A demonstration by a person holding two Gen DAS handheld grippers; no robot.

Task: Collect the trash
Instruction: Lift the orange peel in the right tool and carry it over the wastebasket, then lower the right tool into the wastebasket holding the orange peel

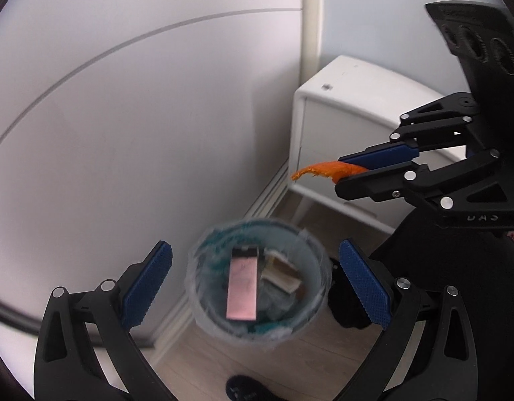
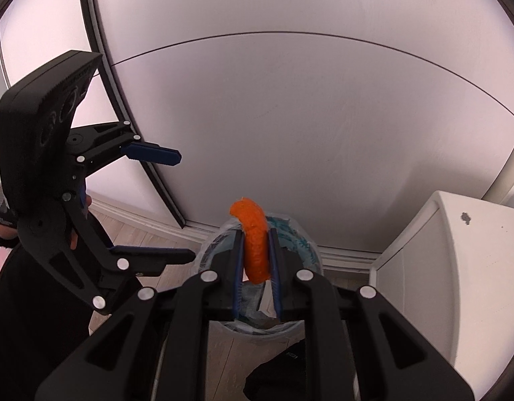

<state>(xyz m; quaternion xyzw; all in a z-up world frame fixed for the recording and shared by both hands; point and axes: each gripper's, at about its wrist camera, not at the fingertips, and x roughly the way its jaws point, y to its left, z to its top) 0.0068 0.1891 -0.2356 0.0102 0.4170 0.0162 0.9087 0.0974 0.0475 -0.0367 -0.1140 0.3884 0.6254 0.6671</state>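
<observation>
- So the right gripper (image 2: 255,234) has its jaws pinched tight on a curved strip of orange peel (image 2: 255,244), with the peel's tip sticking out past the blue pads.
- From the left wrist view that same right gripper (image 1: 337,172) comes in from the right edge, and the orange peel (image 1: 318,170) pokes out of it to the left, up in the air above the floor.
- Below sits the trash bin (image 1: 318,250), a round one with a clear liner, on a pale wood floor (image 1: 323,361) close to the baseboard.
- Inside the trash bin there's a pink flat box (image 1: 242,287), some beige paper scrap (image 1: 283,272) and teal stuff, all a bit blurry.
- The left gripper (image 1: 257,284) is spread wide with nothing between its pads, and the trash bin shows in the gap between them.
- In the right wrist view the left gripper (image 2: 186,205) hangs off to the left, jaws apart, and the trash bin (image 2: 300,234) is right behind the peel.
- A white cabinet (image 1: 357,100) stands to the right of the trash bin against the wall.
</observation>
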